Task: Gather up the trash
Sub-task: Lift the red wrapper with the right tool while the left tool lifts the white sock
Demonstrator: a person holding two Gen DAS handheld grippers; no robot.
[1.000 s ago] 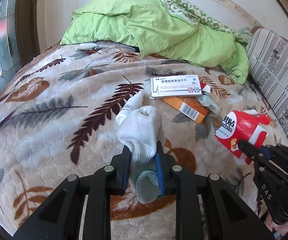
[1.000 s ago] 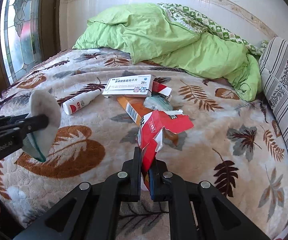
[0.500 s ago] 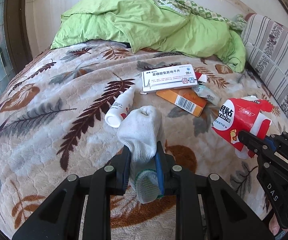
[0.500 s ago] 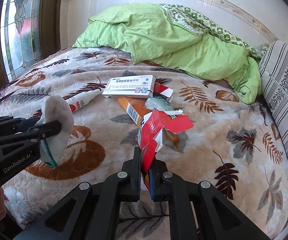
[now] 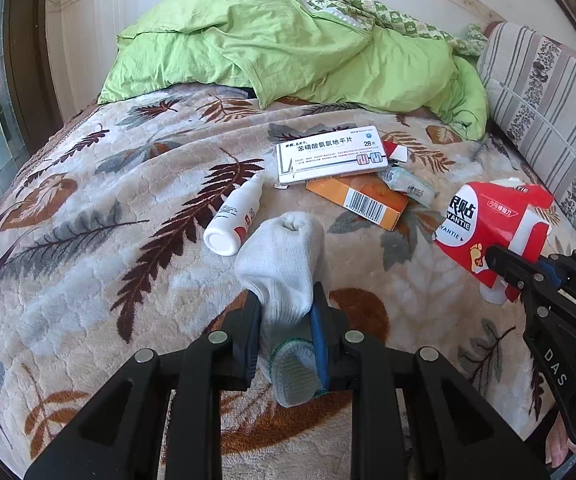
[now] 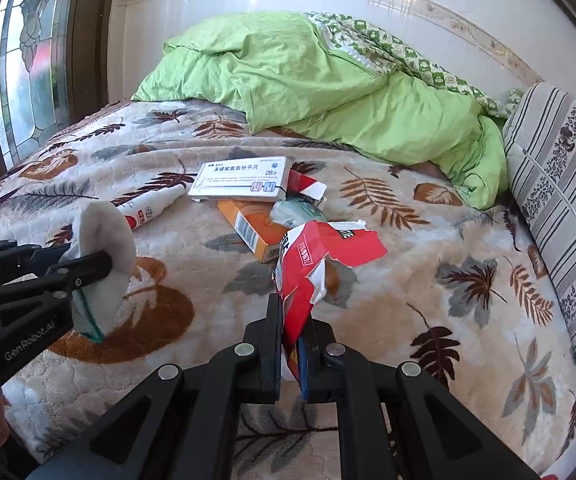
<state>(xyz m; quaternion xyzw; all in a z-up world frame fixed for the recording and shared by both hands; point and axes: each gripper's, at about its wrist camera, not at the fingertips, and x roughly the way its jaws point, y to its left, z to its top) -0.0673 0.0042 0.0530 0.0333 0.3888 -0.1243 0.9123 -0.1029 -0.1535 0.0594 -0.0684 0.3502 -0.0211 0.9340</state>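
My left gripper [image 5: 286,312] is shut on a white sock [image 5: 282,256] and holds it above the leaf-patterned blanket; it also shows in the right wrist view [image 6: 100,248]. My right gripper [image 6: 293,320] is shut on a torn red and white carton [image 6: 312,256], also seen at the right of the left wrist view [image 5: 488,228]. On the blanket lie a white spray bottle [image 5: 234,216], a white medicine box [image 5: 332,154], an orange box [image 5: 362,202] and a crumpled green-white wrapper [image 5: 408,184].
A green duvet [image 5: 288,56] is piled at the head of the bed. A striped cushion [image 5: 556,120] lines the right side. A stained-glass window [image 6: 28,64] is at the left. The leaf blanket [image 5: 88,240] covers the bed.
Both grippers stay shut on their loads. The left gripper with the sock has swung right and slightly forward. The right gripper has barely moved.
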